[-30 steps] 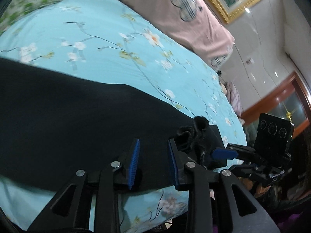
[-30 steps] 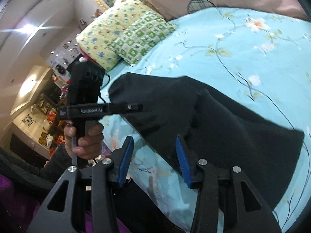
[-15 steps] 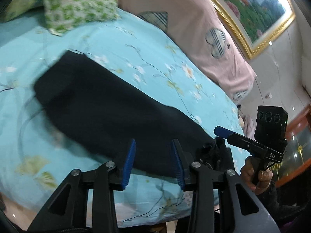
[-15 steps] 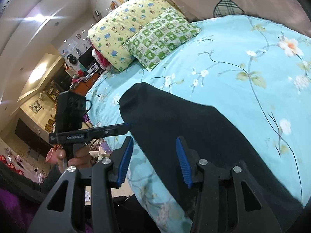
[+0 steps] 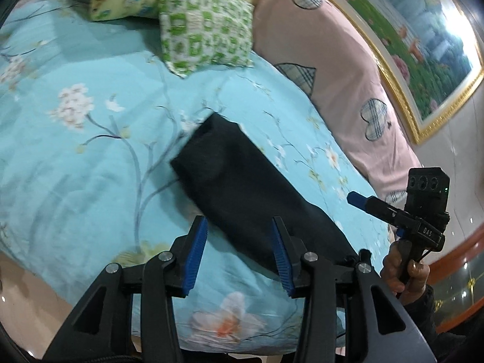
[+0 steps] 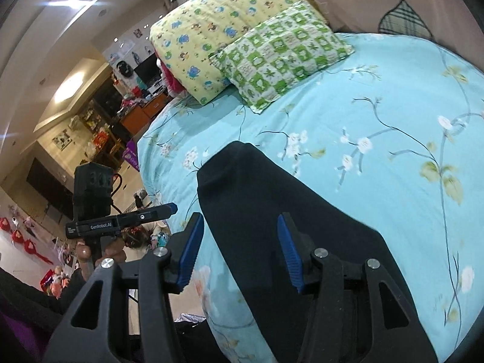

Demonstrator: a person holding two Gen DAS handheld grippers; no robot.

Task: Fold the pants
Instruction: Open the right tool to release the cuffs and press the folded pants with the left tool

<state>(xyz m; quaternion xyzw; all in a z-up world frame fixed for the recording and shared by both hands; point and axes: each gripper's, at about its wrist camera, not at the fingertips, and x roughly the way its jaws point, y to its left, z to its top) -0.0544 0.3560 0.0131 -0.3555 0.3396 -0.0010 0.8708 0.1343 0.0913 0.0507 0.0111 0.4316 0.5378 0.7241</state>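
left gripper (image 5: 239,252): jaws spread wide, nothing between the blue pads, held above the near edge of the bed; in my judgement it is lifted clear of the cloth to line up the next grasp.
pants (image 5: 242,187): black, lying as one long narrow strip on the sheet, running from under and just ahead of the left gripper away toward the pillows; the shape suggests the legs are already laid one on the other, so a crosswise fold is likely what remains.
far end of the pants (image 5: 211,139): well ahead of the left gripper, flat, a little blurred, so the hem detail cannot be told.
bed sheet (image 5: 75,166): light blue with flowers, soft and rumpled to the left of the gripper; it may drag with the cloth.
green pillow (image 5: 205,27): beyond the far end of the pants, apart from it, not in the way of a fold toward the near side.
yellow pillow (image 6: 208,24): behind the green one, further off.
pink bedding (image 5: 348,69): ahead and to the right, along the far side, clear of the pants.
right gripper (image 6: 239,248): jaws wide apart, holding nothing, hovering over the near part of the pants (image 6: 272,211), whose cloth shows between and below the fingers; whether a pad touches it cannot be told.
obstruction: nothing lies on the pants; the two grippers are near each other at the same end.
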